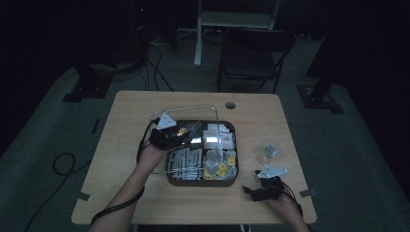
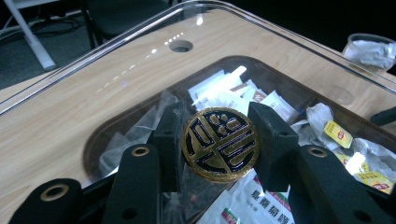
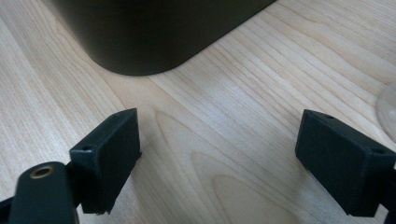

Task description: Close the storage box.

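Observation:
A dark rounded box (image 1: 234,178) in the middle of the table holds several tea bags (image 1: 220,169) and white sachets (image 1: 217,135). Its clear lid (image 1: 193,107) is tilted over the box, with the far edge up. A round gold-and-black knob (image 2: 219,144) sits on the lid, and my left gripper (image 2: 218,140) is shut on it from both sides. From above, that left gripper (image 1: 170,135) is over the box's left rear part. My right gripper (image 1: 253,192) lies on the table right of the box's near corner (image 3: 140,32), open, with bare wood between its fingers (image 3: 109,154).
A small clear glass cup (image 1: 269,151) with crumpled wrapping inside stands on the table right of the box, just beyond the right gripper. A cable hole (image 1: 230,105) lies near the table's far edge. Beyond the table is a dark folding chair (image 1: 254,58).

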Demonstrator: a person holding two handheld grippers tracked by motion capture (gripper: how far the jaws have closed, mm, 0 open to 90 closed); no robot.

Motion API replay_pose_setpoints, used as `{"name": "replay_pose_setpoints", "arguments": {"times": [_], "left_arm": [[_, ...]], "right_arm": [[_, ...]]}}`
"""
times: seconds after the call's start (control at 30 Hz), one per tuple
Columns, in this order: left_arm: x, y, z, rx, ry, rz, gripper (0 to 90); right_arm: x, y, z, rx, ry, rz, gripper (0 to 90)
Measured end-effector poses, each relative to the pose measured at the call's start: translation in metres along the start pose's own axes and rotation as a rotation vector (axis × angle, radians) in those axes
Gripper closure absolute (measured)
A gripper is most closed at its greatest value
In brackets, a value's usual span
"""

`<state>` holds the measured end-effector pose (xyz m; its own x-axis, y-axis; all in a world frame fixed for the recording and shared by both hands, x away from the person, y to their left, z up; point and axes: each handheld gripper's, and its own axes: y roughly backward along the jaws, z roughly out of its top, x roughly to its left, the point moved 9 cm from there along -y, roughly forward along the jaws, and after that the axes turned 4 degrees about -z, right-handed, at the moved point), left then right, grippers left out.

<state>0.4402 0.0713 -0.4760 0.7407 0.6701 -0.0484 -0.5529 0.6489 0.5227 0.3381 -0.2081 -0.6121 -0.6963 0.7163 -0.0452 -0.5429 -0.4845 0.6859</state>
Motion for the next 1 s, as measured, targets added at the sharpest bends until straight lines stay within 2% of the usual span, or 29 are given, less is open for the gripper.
{"name": "replay_pose_setpoints", "arguments": {"times": [0.63, 0.67, 0.8, 1.0], "left_arm": [[-0.022, -0.042, -0.006, 0.079, -0.044, -0.043, 60.2], [-0.023, -0.047, -0.009, 0.094, -0.048, -0.040, 60.2], [-0.025, -0.054, -0.011, 0.102, -0.039, -0.047, 60.2], [-0.028, -0.065, -0.016, 0.133, -0.047, -0.048, 60.2]], "right_arm": [[0.000, 0.000, 0.000, -0.001, 0.001, 0.000, 13.8], [0.000, 0.000, 0.000, -0.001, 0.001, 0.000, 13.8], [0.000, 0.000, 0.000, 0.000, 0.000, 0.000, 13.8], [0.000, 0.000, 0.000, -0.001, 0.001, 0.000, 13.8]]}}
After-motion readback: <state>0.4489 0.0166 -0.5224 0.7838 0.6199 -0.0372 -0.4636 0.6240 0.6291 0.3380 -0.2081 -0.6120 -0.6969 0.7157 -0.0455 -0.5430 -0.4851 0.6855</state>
